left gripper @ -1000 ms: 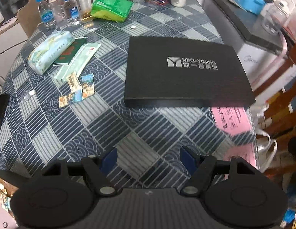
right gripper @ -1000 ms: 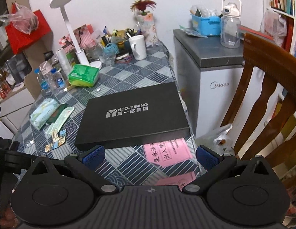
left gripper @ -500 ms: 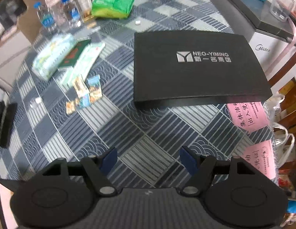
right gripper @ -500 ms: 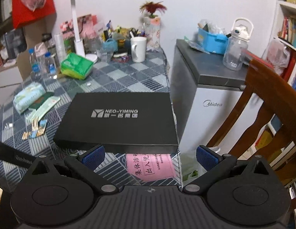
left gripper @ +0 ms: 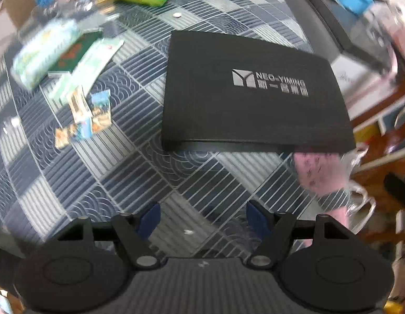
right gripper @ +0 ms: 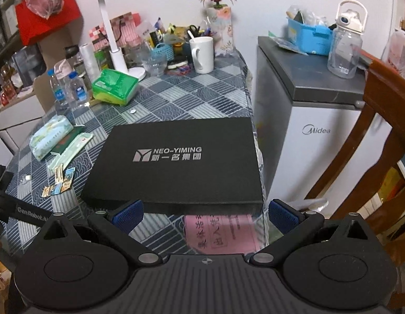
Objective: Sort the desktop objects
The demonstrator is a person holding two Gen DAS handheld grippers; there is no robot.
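Note:
A flat black box (left gripper: 249, 94) (right gripper: 178, 159) with silver lettering lies on the blue patterned tablecloth (left gripper: 124, 172). Left of it are a pale tissue pack (left gripper: 45, 52) (right gripper: 50, 136), a green booklet (left gripper: 74, 52), a long pale sleeve (left gripper: 90, 65) (right gripper: 71, 151) and several small picture cards (left gripper: 84, 120) (right gripper: 58, 183). My left gripper (left gripper: 202, 218) hovers open over bare cloth in front of the box, with nothing between its fingers. My right gripper (right gripper: 205, 216) is open too, close to the box's near edge, above a pink paper (right gripper: 220, 235) (left gripper: 317, 172).
At the table's back stand a green tissue pack (right gripper: 114, 86), water bottles (right gripper: 69, 89), a white mug (right gripper: 202, 55), a lamp (right gripper: 110, 26) and desk clutter. A small fridge (right gripper: 320, 120) and a wooden chair (right gripper: 372, 157) stand to the right. The left tool's arm (right gripper: 22, 209) shows at left.
Both views have closed in on the table and tipped lower. The black box now looms larger and the right gripper has come up to its near edge. Both jaws kept their width.

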